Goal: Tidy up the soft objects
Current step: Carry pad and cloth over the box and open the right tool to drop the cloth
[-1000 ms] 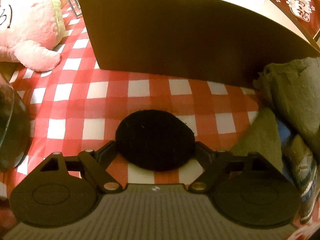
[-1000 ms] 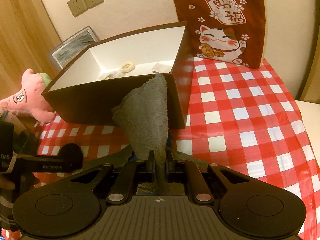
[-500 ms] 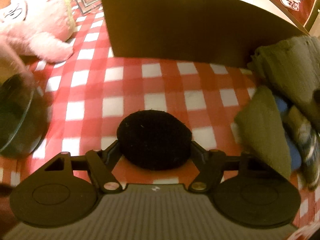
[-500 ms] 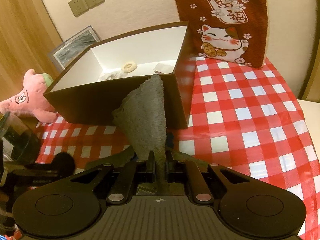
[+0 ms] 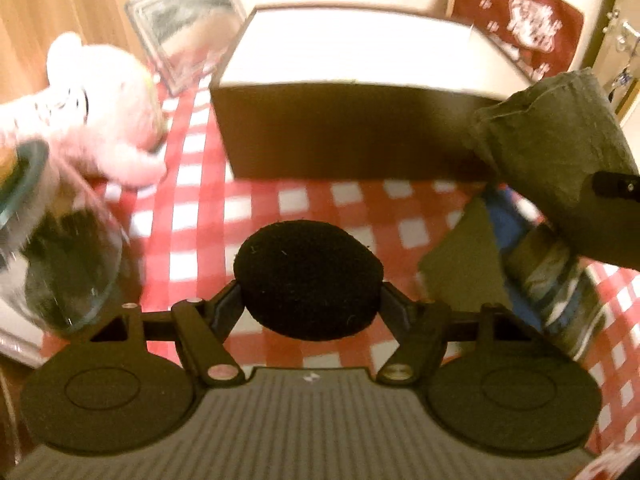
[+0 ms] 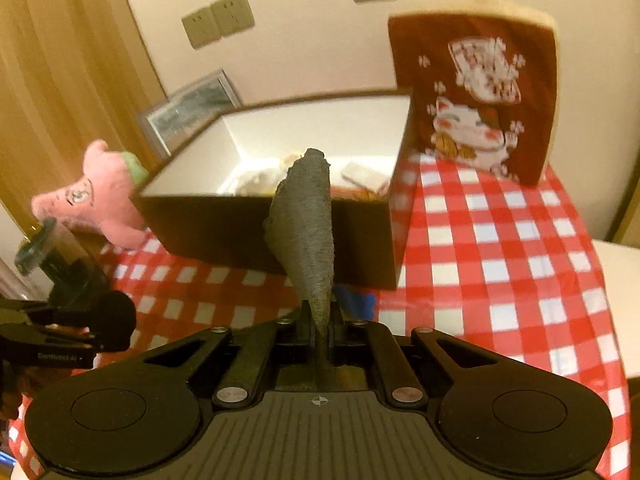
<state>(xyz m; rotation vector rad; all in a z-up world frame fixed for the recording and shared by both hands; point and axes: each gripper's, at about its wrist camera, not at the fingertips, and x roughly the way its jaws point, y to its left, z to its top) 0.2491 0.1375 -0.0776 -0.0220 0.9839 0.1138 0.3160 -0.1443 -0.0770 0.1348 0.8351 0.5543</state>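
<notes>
A grey-green towel (image 6: 308,220) is pinched in the nearly shut right tongs (image 6: 320,320); it is seen as a rough, napped cloth, folded into a narrow cone that stands up from the jaws, clear of the surface (image 6: 500,248). A round black fuzzy pad (image 5: 308,280) is held across the wide-spread left tongs (image 5: 310,304), its two sides meeting the fingers; these jaws have drawn in slightly over the last second.

Under the raised towel, a heap of soft cloth (image 5: 552,280) is left on the red-and-white checked surface: an olive piece, something blue and a striped piece, though blur keeps them from being told apart with certainty. Beyond lies a brown box (image 6: 280,232) with white inner walls, open at the top; small pale items are seen on its floor, too smeared to be named.

To the left of the box a pink plush toy (image 6: 100,196) is laid, with a glass jar (image 5: 60,240) nearer. A framed picture (image 6: 192,108) is leaned at the wall, and a red lucky-cat cushion (image 6: 476,96) is stood beside the box's right corner.
</notes>
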